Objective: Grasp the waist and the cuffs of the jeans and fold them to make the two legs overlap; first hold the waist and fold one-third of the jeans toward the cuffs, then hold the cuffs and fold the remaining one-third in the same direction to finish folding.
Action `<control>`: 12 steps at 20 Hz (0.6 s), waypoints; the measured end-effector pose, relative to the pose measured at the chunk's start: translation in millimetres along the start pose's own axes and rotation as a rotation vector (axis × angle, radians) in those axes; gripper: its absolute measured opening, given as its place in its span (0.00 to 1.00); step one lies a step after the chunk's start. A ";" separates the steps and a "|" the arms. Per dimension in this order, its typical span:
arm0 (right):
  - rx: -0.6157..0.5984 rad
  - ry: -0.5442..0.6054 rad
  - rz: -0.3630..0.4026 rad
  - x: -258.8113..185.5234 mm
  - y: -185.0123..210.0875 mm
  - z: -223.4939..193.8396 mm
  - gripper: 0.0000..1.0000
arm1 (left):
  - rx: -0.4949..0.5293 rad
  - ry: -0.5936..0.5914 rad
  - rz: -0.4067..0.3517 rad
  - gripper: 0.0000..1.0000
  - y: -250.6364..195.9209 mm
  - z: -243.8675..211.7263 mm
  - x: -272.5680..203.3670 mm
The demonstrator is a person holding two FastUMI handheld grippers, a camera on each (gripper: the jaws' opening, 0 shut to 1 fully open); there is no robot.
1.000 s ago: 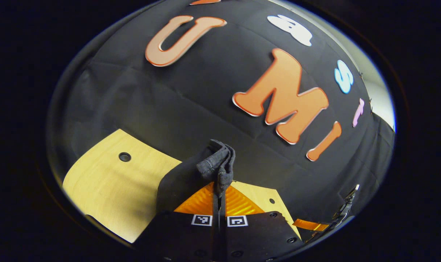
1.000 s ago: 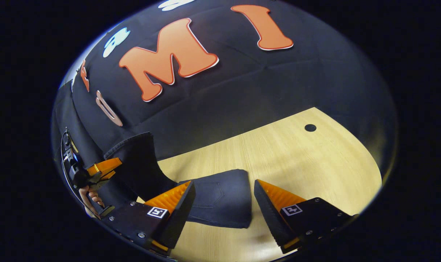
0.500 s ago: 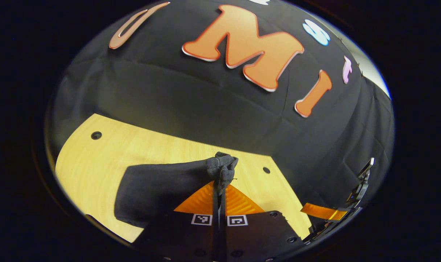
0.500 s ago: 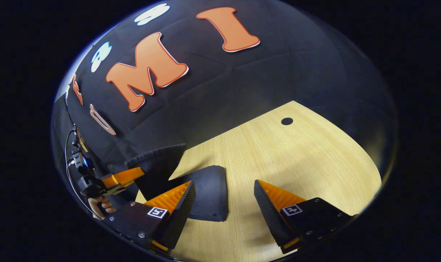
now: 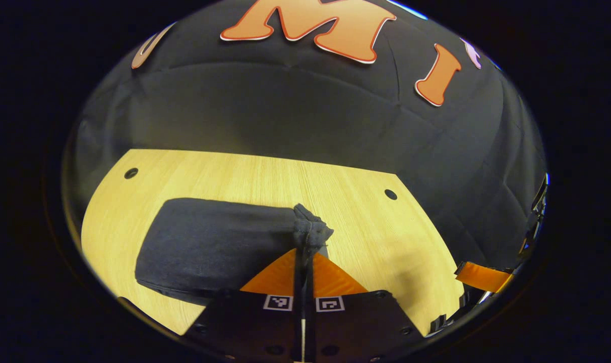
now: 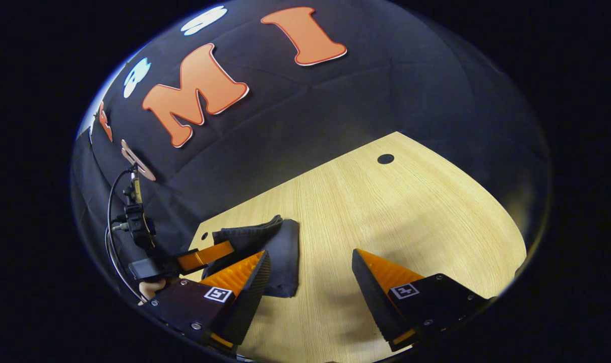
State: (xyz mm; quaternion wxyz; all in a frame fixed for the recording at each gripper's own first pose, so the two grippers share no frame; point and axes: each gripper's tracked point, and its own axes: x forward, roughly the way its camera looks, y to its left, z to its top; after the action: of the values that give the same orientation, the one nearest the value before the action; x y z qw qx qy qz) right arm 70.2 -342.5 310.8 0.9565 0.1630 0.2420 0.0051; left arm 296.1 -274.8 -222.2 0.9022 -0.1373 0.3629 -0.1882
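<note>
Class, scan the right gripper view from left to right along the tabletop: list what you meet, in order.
Left gripper → folded jeans → bare wooden table → round hole in the table.

Dark jeans (image 5: 209, 247); pale wood-grain table (image 6: 411, 212)

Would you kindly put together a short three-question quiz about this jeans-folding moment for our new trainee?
1. True or false: the right gripper has its fingers spread with nothing between them.
2. Multiple choice: the left gripper is (A) open above the table, (B) shut on a bunched edge of the jeans, (C) resting on the booth wall.
3. Fill in: the folded jeans lie on a light ____ table.

Key: 1 true. 2 B. 3 wooden.
</note>
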 end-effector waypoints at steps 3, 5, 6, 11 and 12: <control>-0.013 0.014 -0.004 2.6 -2.0 -4.0 0.98 | -0.067 0.041 -0.086 0.27 -18.7 -9.6 3.8; -0.021 0.028 0.000 3.4 1.2 -6.9 0.98 | -0.058 0.039 -0.109 0.76 -24.4 -6.8 -9.1; -0.026 0.034 0.000 4.2 2.8 -8.0 0.98 | -0.032 0.034 -0.091 1.00 -22.7 -10.0 -4.5; -0.065 0.035 0.003 3.9 25.7 -3.3 0.98 | 0.126 -0.065 -0.020 0.99 4.1 19.9 -37.6; -0.077 0.032 0.003 3.1 32.1 -0.6 0.98 | 0.135 -0.094 -0.012 0.99 9.6 28.4 -47.4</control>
State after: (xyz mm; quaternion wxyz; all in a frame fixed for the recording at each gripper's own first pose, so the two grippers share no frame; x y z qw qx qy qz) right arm 74.9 -311.7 318.9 0.9580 0.1262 0.2568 0.0186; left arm 286.9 -242.3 -177.5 0.9243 -0.0870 0.3060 -0.2110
